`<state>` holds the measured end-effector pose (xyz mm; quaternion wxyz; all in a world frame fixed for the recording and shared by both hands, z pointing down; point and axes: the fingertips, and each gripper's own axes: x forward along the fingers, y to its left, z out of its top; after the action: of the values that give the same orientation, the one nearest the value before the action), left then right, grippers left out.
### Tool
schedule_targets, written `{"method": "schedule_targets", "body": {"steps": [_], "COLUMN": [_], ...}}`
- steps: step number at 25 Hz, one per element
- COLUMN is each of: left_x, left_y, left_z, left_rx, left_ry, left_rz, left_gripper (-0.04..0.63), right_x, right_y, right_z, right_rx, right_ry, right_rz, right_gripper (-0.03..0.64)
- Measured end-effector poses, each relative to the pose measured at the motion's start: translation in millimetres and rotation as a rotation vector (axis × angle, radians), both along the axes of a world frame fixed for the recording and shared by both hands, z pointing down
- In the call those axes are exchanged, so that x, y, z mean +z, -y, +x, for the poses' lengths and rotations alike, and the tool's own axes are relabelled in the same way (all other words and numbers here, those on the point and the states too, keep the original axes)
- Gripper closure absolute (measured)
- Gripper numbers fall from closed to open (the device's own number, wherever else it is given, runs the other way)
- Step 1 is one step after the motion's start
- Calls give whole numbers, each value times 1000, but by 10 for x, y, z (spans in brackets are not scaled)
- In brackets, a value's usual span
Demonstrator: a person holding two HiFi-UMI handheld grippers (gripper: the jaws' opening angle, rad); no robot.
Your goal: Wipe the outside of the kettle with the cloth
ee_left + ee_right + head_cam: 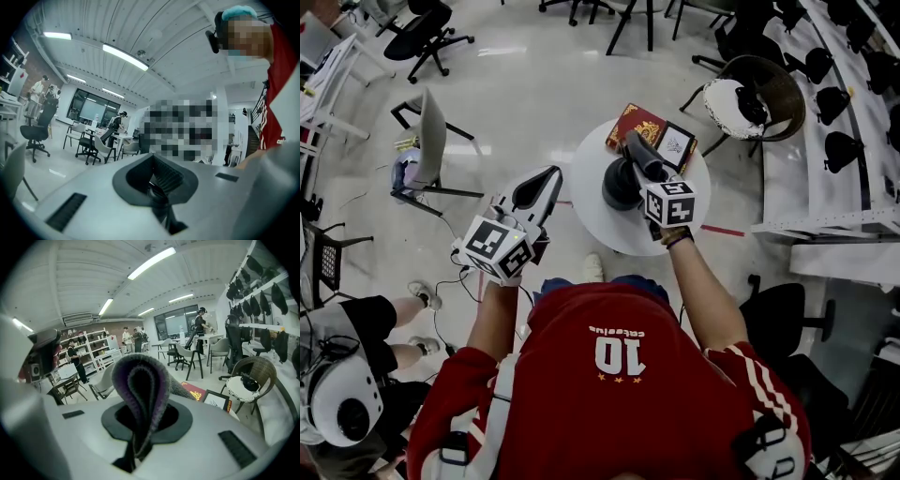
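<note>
- The right hand-held gripper (639,152) pinched a folded grey-purple cloth (140,390), and the fold stood proud of the jaws.
- The left hand-held gripper (536,187) was pressed together on nothing and held off the tabletop's 9 o'clock edge.
- The dark kettle (622,187) stood just 9 o'clock of centre on the round white tabletop (609,234). The right hand-held gripper overlapped its 2 o'clock side. Whether the cloth touched the kettle could not be resolved.
- Judgement: the step in hand was wiping.
  - Lay the broad fold flat on the wall and sweep round with light pressure so the kettle does not slide.
  - The idle left hand-held gripper could steady it.
- A red book (636,125) and a framed picture (677,142) lay at the 12 o'clock rim, near the kettle, so the sweep should stay clear of them.
- The room had a pale glossy floor (534,84), with a grey chair (429,141) at 9 o'clock and a wicker chair (783,89) at 2 o'clock.
</note>
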<state>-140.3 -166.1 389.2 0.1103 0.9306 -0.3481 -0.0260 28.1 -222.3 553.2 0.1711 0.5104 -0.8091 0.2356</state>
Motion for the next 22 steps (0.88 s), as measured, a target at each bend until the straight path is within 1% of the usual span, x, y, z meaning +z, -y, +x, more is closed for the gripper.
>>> {"method": "schedule_targets", "body": {"steps": [3, 12, 22], "left_x": [-3, 6, 4], "left_y": [4, 49, 79], "left_z": [-56, -141, -186], "left_rx": [2, 10, 18], "left_ry": [-9, -17, -20], "left_rz": [-1, -3, -3], "left_gripper": [588, 588, 588], "right_x": [-1, -11, -23], "right_y": [18, 20, -51], "right_z": [-71, -321, -653], "right_rx": [4, -30, -90], "right_ry": [2, 6, 32], "right_rz": [-12, -46, -59], "right_gripper": [572, 572, 572]}}
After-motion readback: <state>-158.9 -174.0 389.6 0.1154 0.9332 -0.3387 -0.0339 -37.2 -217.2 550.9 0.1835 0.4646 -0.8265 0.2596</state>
